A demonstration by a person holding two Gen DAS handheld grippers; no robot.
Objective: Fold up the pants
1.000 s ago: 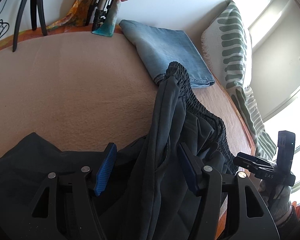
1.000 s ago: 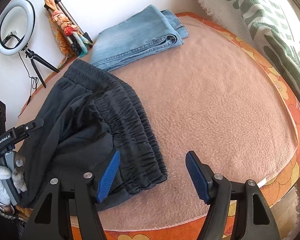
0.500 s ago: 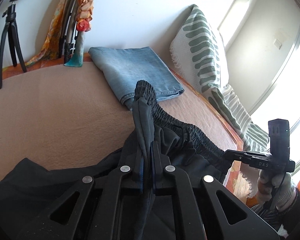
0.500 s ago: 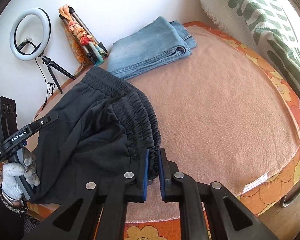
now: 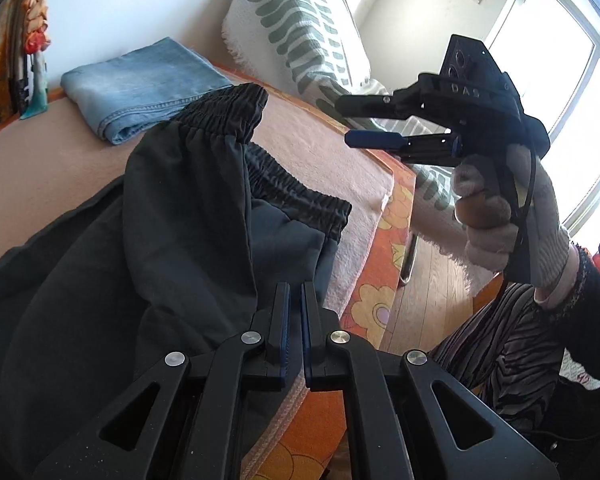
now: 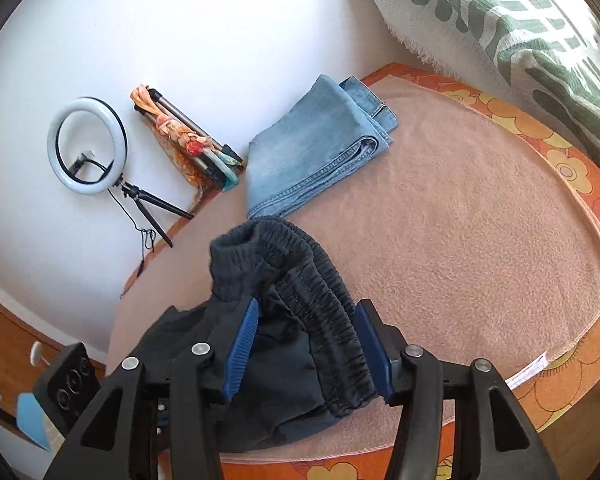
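One pair done by the look of it: the blue jeans (image 6: 316,148) sit folded flat at the far side of the bed (image 6: 480,240), near the wall. The dark pants (image 6: 283,264) are the open item, and I'd call them early stage. They're bunched at the near edge of the bed on the pink blanket, well apart from the striped pillow (image 6: 500,8) and just short of the jeans. The elastic waistband is doubled on itself, one end standing up in a peak and the rest gathered in pleats. The legs run off to the left out of view, so I can't tell how they lie. No clean fold line anywhere yet. The left claw (image 5: 293,292) is pinched together on a thin fold of the pants fabric below the waistband, and the cloth pulls taut from its tips up to the raised end. The right claw (image 6: 308,304) has just been opening and its fingers stand apart. In its own view the waistband shows between the pads, but nothing presses on it. The left view shows the right claw held in the air off the bed edge by a gloved hand (image 5: 508,216), with nothing between the fingers. Left to do, as I read it: spread and flatten, lay leg on leg, fold lengthwise, then park the pants by the jeans.
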